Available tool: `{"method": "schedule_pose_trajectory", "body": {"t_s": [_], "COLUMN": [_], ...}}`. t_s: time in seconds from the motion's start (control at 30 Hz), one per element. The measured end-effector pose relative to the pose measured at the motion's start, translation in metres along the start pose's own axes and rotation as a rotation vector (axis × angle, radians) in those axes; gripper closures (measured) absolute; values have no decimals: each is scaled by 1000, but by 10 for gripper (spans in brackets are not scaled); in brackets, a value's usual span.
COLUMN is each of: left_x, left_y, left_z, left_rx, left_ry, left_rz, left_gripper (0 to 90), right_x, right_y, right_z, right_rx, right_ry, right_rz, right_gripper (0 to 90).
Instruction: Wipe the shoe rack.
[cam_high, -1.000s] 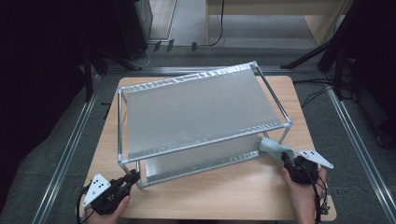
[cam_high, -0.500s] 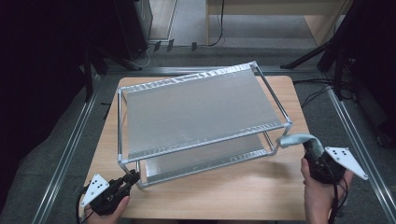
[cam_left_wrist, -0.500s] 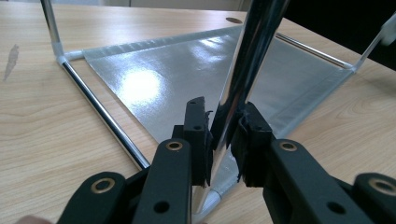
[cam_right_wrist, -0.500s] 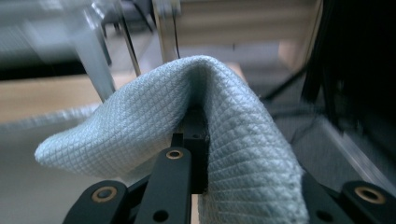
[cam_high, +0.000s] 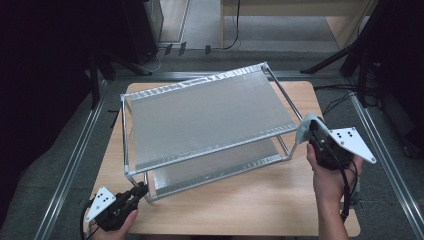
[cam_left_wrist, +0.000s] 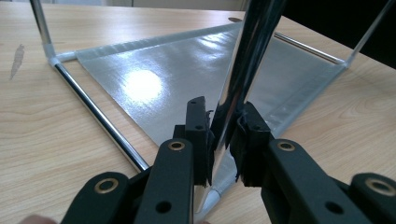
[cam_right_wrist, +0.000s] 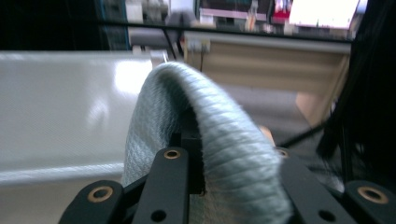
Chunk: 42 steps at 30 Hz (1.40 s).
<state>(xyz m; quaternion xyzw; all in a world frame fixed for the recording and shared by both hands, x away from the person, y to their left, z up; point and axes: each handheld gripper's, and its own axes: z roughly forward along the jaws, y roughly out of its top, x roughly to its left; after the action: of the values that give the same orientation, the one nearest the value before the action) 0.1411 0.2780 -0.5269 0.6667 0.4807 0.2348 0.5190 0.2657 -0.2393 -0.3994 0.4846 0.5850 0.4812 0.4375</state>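
High view: my left gripper (cam_high: 141, 190) clamps the shelf rack (cam_high: 210, 120) leg; right gripper (cam_high: 311, 129) grips a grey cloth (cam_high: 304, 131) off the counter (cam_high: 240, 200).

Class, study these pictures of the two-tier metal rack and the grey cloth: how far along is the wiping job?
Done: the left gripper is clamped on the rack's near corner post, bracing the rack. In hand: the right gripper holds the grey cloth at the right end of the top shelf. Left: probably wiping that shelf; whether the lower shelf is already clean cannot be told.
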Motion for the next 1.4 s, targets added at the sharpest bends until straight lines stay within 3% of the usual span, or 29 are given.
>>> {"method": "schedule_pose_trajectory", "body": {"t_s": [0.07,0.3,0.43,0.6,0.9,1.23,1.4], "left_x": [-2,-15,-23,-30,-49,-76,-84], "left_y": [0,0,-1,-1,-2,-5,-7], "left_z": [1,6,10,11,18,27,29], "left_rx": [0,12,18,21,28,38,39], "left_ry": [-6,-37,-62,-80,-134,-219,-240], "left_rz": [5,49,69,79,99,117,130], "left_gripper": [781,789,793,794,796,796,796], "right_x": [5,25,47,76,125,185,215], "right_y": [5,18,20,17,16,14,13], "right_z": [0,19,27,28,13,-11,-21], "right_rx": [-24,27,66,98,113,119,129], "right_ry": [20,113,201,302,472,652,760], "right_rz": [-16,-90,-154,-177,-172,-215,-251], "right_gripper": [778,771,768,765,764,759,755]}}
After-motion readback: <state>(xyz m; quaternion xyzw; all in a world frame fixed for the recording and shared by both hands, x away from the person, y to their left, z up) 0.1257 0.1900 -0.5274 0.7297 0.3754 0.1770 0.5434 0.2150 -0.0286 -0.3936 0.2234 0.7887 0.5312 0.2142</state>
